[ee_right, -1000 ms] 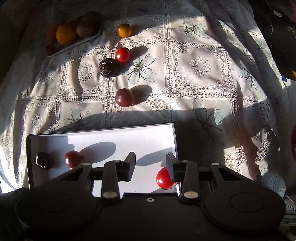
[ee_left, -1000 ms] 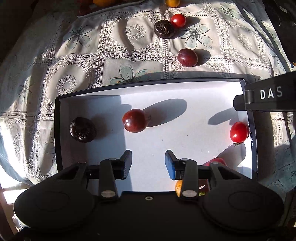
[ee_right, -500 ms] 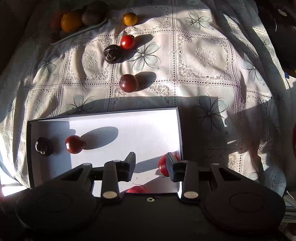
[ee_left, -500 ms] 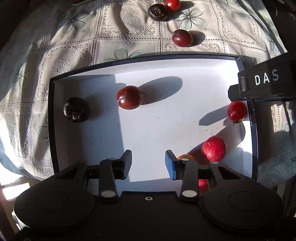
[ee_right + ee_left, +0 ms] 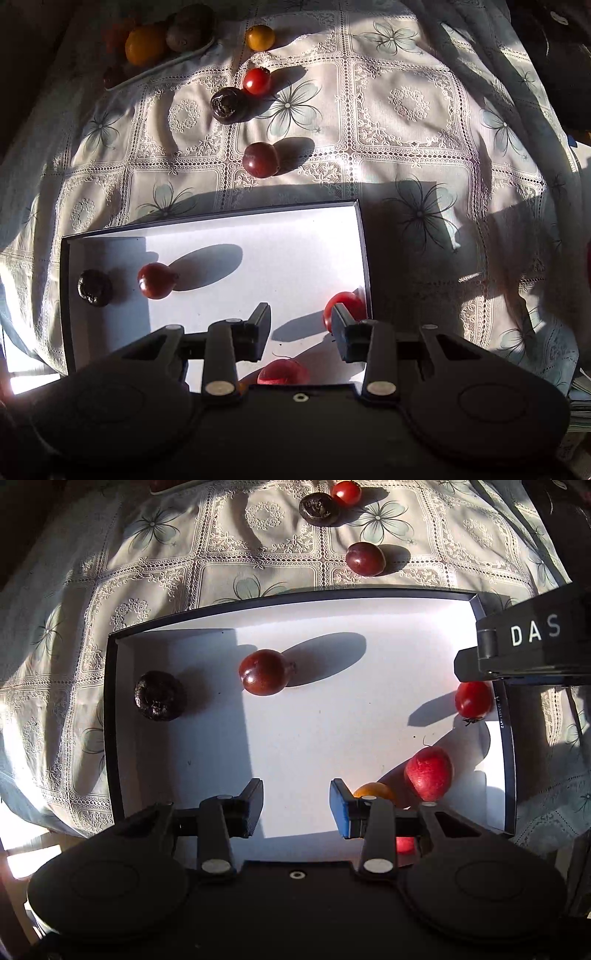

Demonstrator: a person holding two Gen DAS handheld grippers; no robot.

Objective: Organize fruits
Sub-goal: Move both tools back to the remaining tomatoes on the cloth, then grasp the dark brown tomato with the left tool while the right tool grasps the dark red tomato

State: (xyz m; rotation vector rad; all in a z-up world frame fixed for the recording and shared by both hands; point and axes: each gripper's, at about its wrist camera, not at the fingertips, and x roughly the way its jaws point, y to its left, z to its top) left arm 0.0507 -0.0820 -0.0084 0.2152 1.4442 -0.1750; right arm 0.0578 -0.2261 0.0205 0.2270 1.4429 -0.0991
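Observation:
A white box with dark walls (image 5: 110,716) (image 5: 364,243) lies on the lace cloth. In it are a dark wrinkled fruit (image 5: 159,696) (image 5: 94,288), a dark red plum (image 5: 264,672) (image 5: 156,280), a red tomato (image 5: 473,699) (image 5: 343,308), a pink-red fruit (image 5: 428,777) (image 5: 282,371) and an orange fruit (image 5: 375,792). My left gripper (image 5: 296,805) is open and empty above the box's near edge. My right gripper (image 5: 300,326) is open and empty over the box's right part; its body (image 5: 532,642) shows in the left wrist view.
On the cloth beyond the box lie a plum (image 5: 260,159) (image 5: 365,558), a dark wrinkled fruit (image 5: 226,104) (image 5: 318,508), a red tomato (image 5: 256,81) (image 5: 346,493) and a small orange fruit (image 5: 260,37). A plate (image 5: 162,64) with several fruits stands at the far left.
Both grippers have drawn back toward the near side, so the box sits farther ahead in each view. The pink-red and orange fruits came into view. Both stay open.

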